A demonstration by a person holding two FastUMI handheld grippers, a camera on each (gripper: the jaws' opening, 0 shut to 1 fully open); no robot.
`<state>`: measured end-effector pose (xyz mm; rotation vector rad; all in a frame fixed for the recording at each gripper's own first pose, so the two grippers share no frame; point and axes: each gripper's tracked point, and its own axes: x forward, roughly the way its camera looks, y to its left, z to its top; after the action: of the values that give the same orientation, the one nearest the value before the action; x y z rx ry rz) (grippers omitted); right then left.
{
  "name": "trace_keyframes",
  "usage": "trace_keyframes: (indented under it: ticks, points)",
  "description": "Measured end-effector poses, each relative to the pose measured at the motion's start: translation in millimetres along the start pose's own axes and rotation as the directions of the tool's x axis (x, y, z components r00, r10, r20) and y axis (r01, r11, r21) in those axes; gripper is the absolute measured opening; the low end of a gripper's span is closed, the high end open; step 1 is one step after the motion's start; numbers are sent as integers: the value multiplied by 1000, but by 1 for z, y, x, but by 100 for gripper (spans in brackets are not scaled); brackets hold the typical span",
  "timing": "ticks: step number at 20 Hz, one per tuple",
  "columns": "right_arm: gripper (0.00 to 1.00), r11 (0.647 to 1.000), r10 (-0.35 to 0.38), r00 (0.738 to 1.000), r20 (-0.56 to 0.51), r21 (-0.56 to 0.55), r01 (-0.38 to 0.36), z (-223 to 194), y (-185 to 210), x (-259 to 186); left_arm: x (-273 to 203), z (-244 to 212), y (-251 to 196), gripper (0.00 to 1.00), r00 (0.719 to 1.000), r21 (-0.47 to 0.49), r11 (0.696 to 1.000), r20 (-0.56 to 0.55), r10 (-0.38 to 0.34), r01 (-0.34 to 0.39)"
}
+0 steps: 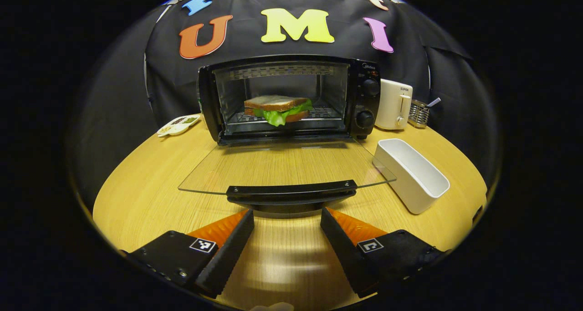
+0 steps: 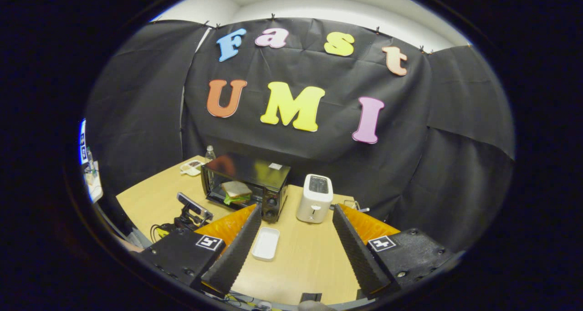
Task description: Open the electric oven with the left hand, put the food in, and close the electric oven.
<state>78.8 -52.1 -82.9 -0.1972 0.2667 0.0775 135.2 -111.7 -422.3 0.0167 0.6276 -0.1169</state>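
Item: black electric oven w/ glass door [image 1: 291, 97], toward tabletop's back edge; door folded flat, handle [image 1: 291, 191] just ahead of left gripper [image 1: 287, 229], spread wide, nothing held. Lettuce sandwich [image 1: 278, 108] seated on rack, apparently fully inside. Right gripper [image 2: 296, 231] held high, spread, empty. Risk: handle missed on lift; door dropped or slammed.

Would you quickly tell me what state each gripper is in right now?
Left gripper: open, holding nothing, just short of the oven door handle.
Right gripper: open, holding nothing.
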Motion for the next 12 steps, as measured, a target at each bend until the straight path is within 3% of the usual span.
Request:
trace_keyframes:
  ticks: [1,4,5,11,12]
  points:
    - [100,1000,3,1000,-4,2,-3,-1,1,1,0,1,-1,97,1000,-5,1000,0,1,-1]
    - [100,1000,6,1000,-13,5,-6,-2,1,7,0,1,-2,96,1000,-8,1000,-7,-5,5]
    - [96,1000,7,1000,-15,7,-7,-3,1,7,1,2,-3,96,1000,-10,1000,-6,-8,8]
    - [100,1000,20,1000,-4,23,-20,1,2,12,-4,31,-1,96,999,-16,1000,34,-8,9]
    - [96,999,22,1000,-2,27,-22,2,2,14,-5,41,0,96,999,-16,1000,50,-8,9]
